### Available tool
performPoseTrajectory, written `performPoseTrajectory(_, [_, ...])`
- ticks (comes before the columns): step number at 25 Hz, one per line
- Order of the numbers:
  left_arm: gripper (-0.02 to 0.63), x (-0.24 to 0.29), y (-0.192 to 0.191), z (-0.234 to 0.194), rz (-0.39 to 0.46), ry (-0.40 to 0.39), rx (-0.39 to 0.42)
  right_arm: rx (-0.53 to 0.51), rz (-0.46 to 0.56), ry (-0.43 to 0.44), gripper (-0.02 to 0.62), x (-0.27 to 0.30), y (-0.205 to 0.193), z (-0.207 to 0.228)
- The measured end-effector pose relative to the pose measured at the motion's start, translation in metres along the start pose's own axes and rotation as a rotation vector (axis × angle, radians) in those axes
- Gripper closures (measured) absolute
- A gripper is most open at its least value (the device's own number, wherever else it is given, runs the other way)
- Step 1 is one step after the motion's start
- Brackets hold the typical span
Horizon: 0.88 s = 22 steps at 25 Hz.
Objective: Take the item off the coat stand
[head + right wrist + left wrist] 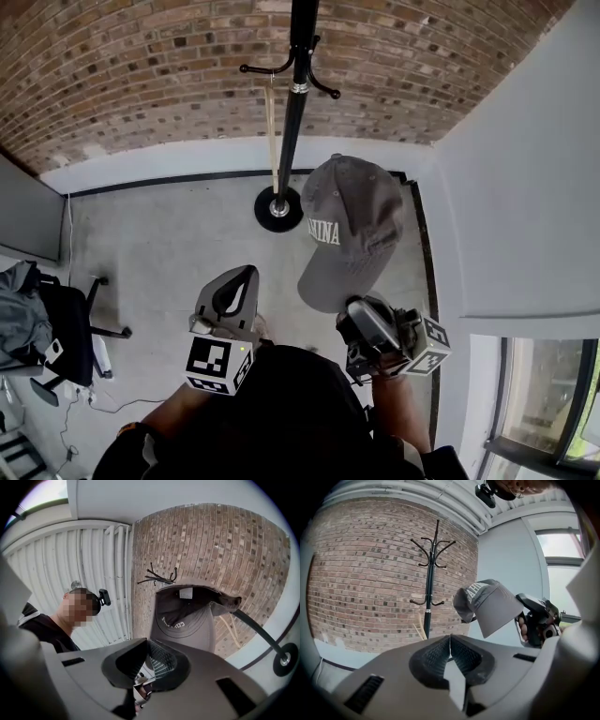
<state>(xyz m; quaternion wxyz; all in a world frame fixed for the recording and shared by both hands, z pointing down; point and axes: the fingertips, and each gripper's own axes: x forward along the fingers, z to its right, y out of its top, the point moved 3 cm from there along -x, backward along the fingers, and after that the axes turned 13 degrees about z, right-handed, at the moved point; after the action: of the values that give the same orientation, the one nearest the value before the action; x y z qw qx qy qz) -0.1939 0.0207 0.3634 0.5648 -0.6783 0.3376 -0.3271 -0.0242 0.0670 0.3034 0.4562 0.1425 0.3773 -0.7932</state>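
Two hand-held grippers show at the bottom of the head view, above a person's dark sleeves. The right gripper (361,307) is clamped on the brim of a grey cap (352,225), and the cap hangs in the air in front of it, crown away from the person, white lettering on its front. The cap is off the coat stand (295,103) and to the right of its black pole, not touching it. In the right gripper view the brim runs down between the two ribbed pads, which are closed on it, and the inside of the cap with its white label faces the camera.

The left gripper (236,279) is held to the left of the cap, apart from it. In the left gripper view its jaws meet tip to tip with nothing between them, and past them the cap sits to the right of the stand, below the upper hooks (436,543).

The stand rises from a round base (278,208) on a grey floor (169,253), close to a brick wall (141,66). A pale wall (525,187) runs down the right side, with a window (553,403) at the lower right. An office chair (66,328) draped with grey cloth stands at the far left
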Motion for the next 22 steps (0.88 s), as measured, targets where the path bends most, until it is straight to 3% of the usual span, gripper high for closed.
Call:
performPoseTrajectory(9, [0.572, -0.011, -0.026, 0.123, -0.06, -0.045, 0.046, 0.004, -0.037, -0.065, 0.568, -0.104, 0.024, -0.023])
performPoseTrajectory(22, [0.572, -0.089, -0.07, 0.221, -0.092, 0.072, 0.069, -0.075, -0.128, -0.074, 0.568, -0.21, 0.025, -0.072])
